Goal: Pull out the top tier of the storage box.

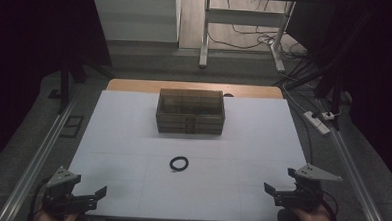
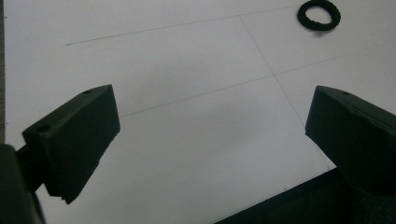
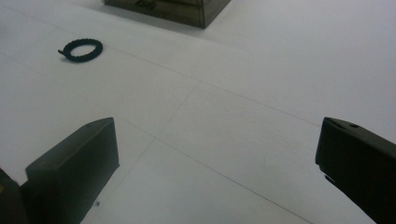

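Black ring point(image 1: 179, 164) lies flat on the white bench point(image 1: 132, 138), mid-bench, in front of the brown lidded box point(image 1: 190, 112) and well apart from it. Left tool point(image 1: 96, 195) at the near left corner, jaws spread wide, nothing between them. Right tool point(image 1: 270, 190) at the near right corner, jaws likewise wide and empty. Both are far from the ring.

On my screens I count one black ring point(image 1: 179, 163) on the white table point(image 1: 132, 138), one dark lidded box point(image 1: 190, 112), and two grippers, left point(image 1: 98, 194) and right point(image 1: 270, 190).
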`<move>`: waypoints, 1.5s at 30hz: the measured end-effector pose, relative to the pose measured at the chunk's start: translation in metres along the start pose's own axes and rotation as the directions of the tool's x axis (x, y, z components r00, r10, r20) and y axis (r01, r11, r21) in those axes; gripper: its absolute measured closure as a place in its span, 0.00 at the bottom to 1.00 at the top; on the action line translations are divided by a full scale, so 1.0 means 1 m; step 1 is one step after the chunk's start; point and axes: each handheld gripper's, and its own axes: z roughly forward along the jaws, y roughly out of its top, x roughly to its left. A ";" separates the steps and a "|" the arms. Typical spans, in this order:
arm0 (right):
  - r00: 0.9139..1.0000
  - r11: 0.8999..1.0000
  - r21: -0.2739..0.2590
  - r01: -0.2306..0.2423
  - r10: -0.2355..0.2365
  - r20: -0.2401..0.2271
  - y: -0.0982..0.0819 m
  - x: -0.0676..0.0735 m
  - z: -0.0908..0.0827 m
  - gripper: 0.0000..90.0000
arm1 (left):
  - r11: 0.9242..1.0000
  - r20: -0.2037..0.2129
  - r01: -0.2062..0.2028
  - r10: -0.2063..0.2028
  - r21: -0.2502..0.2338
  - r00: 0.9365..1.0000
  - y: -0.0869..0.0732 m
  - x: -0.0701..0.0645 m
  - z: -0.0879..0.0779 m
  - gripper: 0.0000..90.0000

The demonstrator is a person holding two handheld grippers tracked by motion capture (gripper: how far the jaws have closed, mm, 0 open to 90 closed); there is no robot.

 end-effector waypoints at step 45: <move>0.999 1.000 0.018 -0.007 0.008 -0.045 0.000 -0.002 0.002 0.03 | 0.999 0.048 -0.033 0.034 -0.014 0.998 0.008 -0.005 0.001 0.00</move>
